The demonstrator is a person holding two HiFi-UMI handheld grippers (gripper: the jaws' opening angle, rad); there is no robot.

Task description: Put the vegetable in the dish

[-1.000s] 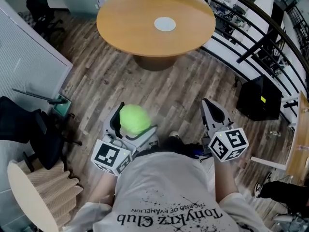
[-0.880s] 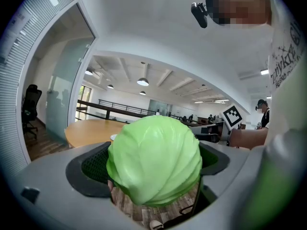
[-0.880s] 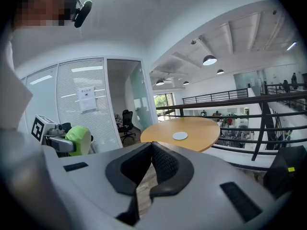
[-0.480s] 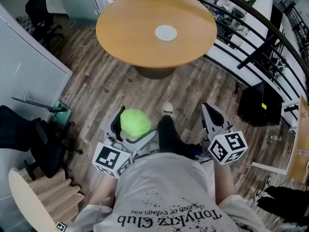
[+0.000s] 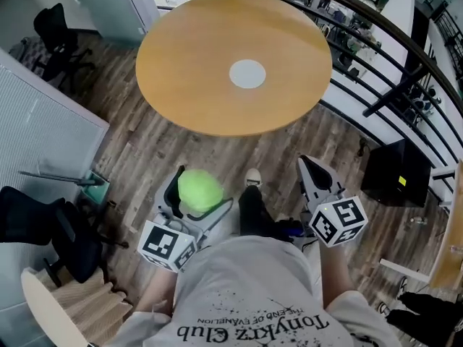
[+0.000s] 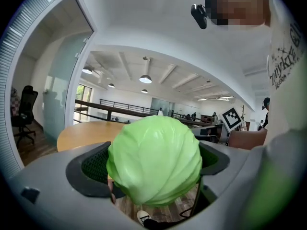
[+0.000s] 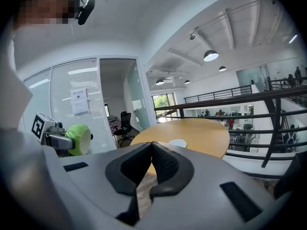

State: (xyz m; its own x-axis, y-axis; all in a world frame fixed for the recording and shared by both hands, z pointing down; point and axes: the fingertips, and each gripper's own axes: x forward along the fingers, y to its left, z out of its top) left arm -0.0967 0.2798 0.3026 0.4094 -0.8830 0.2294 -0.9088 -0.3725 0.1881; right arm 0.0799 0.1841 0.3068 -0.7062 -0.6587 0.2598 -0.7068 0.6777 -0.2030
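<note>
**Cabbage in my left gripper, dish waiting on the round table**

My left gripper (image 5: 197, 196) holds a green cabbage (image 6: 153, 161). The two jaws press on it from both sides, and the round head fills the space between them. In the left gripper view the cabbage covers most of what is in front, and only the edge of the table shows behind it on the left.

My right gripper (image 7: 151, 146) holds nothing. Its jaws are together, the dark pads meeting at the tips, and I see only the wooden floor (image 5: 163, 147) through the small gap under them. From the head view this gripper is beside my body on the right, level with the left one but well apart from it.

The dish (image 5: 247, 74), small, white and round, lies near the middle of the round wooden table (image 5: 181, 63). The table is in front of me, with a strip of floor between it and both grippers, so the cabbage is not over the dish. One of my shoes (image 5: 252, 176) shows on the floor between the two grippers. A black office chair (image 5: 58, 27) stands to the left of the table, and a dark railing (image 5: 383, 42) curves behind the table on the right.
</note>
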